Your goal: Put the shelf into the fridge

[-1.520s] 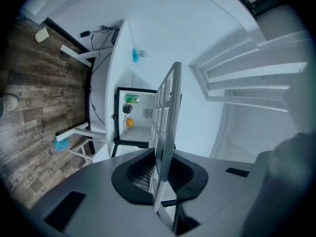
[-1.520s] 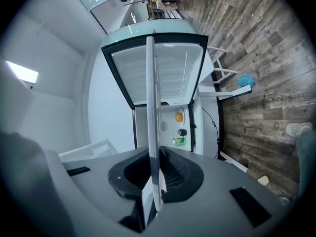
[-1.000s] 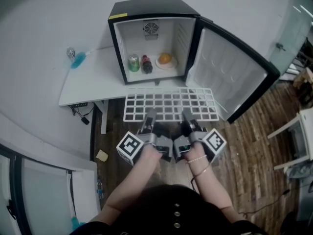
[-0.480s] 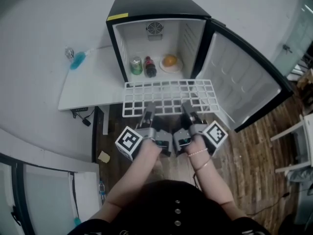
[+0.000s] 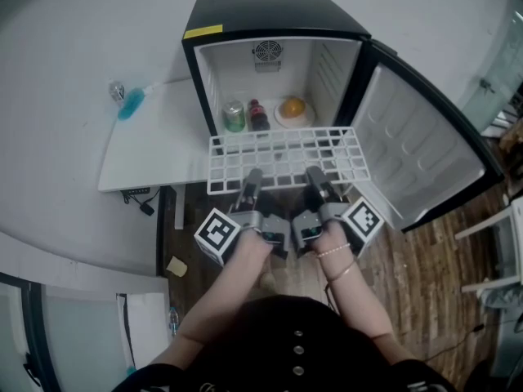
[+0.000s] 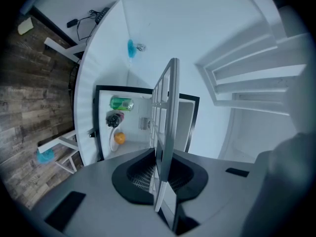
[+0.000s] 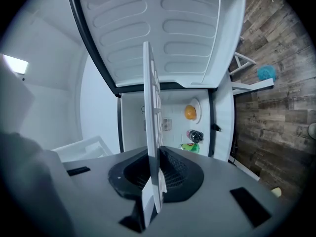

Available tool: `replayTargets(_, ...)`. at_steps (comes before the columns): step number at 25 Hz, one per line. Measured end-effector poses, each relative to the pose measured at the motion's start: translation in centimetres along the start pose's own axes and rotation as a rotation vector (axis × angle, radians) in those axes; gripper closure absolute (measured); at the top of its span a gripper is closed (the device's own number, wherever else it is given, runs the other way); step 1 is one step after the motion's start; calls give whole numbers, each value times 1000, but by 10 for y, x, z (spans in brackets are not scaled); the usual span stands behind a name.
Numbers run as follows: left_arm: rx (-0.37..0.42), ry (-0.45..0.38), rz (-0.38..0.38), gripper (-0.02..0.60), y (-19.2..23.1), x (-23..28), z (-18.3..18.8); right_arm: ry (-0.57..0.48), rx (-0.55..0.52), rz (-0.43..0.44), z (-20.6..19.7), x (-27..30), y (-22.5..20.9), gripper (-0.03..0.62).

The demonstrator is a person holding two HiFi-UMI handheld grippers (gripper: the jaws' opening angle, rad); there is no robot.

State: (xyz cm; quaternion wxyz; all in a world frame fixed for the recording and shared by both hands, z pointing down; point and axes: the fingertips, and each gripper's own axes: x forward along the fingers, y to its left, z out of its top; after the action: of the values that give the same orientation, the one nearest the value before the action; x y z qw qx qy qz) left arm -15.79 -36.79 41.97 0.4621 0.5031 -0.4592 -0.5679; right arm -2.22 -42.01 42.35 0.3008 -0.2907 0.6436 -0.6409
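A white wire shelf hangs level in front of the open black mini fridge. Its far edge is at the fridge's mouth. My left gripper is shut on the shelf's near edge, left of centre, and my right gripper is shut on the same edge to the right. In the left gripper view the shelf runs edge-on out of the jaws of the left gripper. The right gripper view shows the shelf the same way, clamped in the right gripper.
Inside the fridge stand a green can, a dark bottle and a plate with an orange. The fridge door swings open to the right. A white table bears the fridge, with a blue brush on it.
Both grippers have carried the shelf forward, from in front of the table edge up to the fridge's opening. Their hold on it is unchanged.
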Motion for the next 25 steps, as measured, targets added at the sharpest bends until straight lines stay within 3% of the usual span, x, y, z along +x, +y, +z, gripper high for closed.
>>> replayTargets(12,13,31,29,543,6,60,26,-24,8,-7,16,64,-2,559)
replayTargets(25,27,53,12,541,6,66,26,-24,-8,1,20,70,-2,560)
